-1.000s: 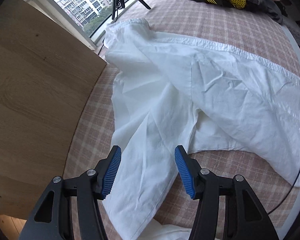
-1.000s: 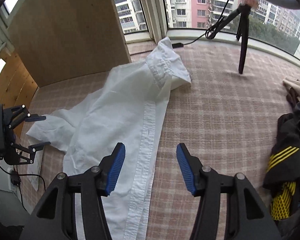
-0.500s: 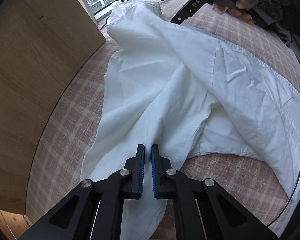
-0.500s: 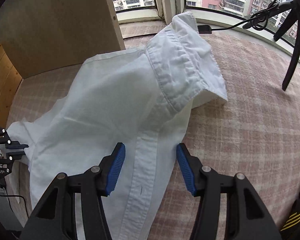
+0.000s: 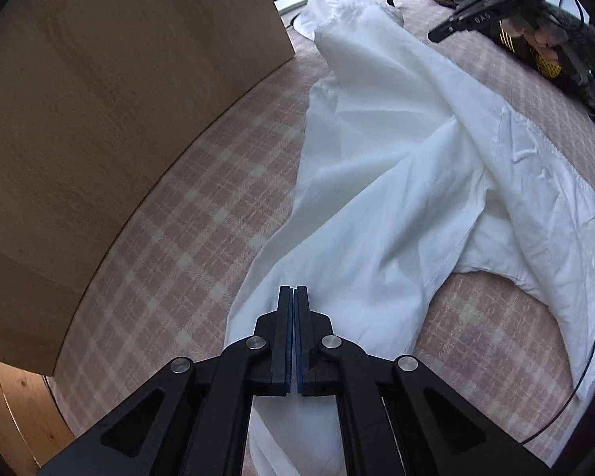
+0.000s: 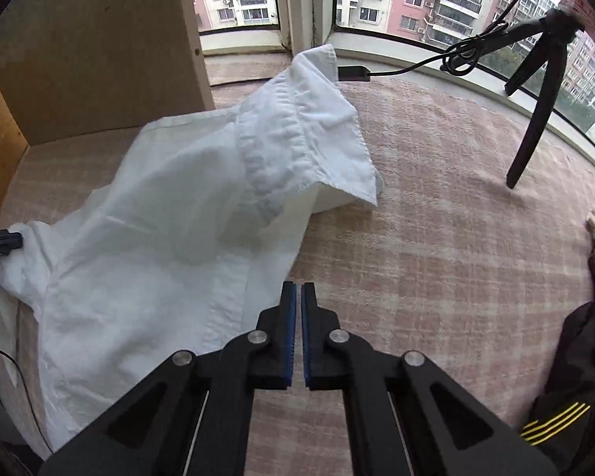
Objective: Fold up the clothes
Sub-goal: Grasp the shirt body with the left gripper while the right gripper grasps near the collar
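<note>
A white shirt (image 5: 377,206) lies crumpled on the pink checked bed cover (image 5: 186,238). My left gripper (image 5: 294,290) is shut on the end of its sleeve, and the cloth runs taut away from the tips. In the right wrist view the shirt (image 6: 158,218) has its collar (image 6: 309,135) raised toward the window. My right gripper (image 6: 297,287) is shut on the buttoned front edge just below the collar. The left gripper (image 6: 2,242) shows at the far left edge, pinching the sleeve. The right gripper (image 5: 456,27) shows at the top right, held by a hand.
A wooden panel (image 5: 99,99) stands close on the left of the bed. A black tripod (image 6: 535,99) and a cable (image 6: 416,65) stand by the window. Dark clothes with yellow stripes (image 6: 567,396) lie at the right. A thin black cable (image 5: 591,349) crosses the bed's right edge.
Both grippers went from open to shut. The left closed on the sleeve and drew it leftward. The right came down toward the collar and closed on the shirt's front edge.
</note>
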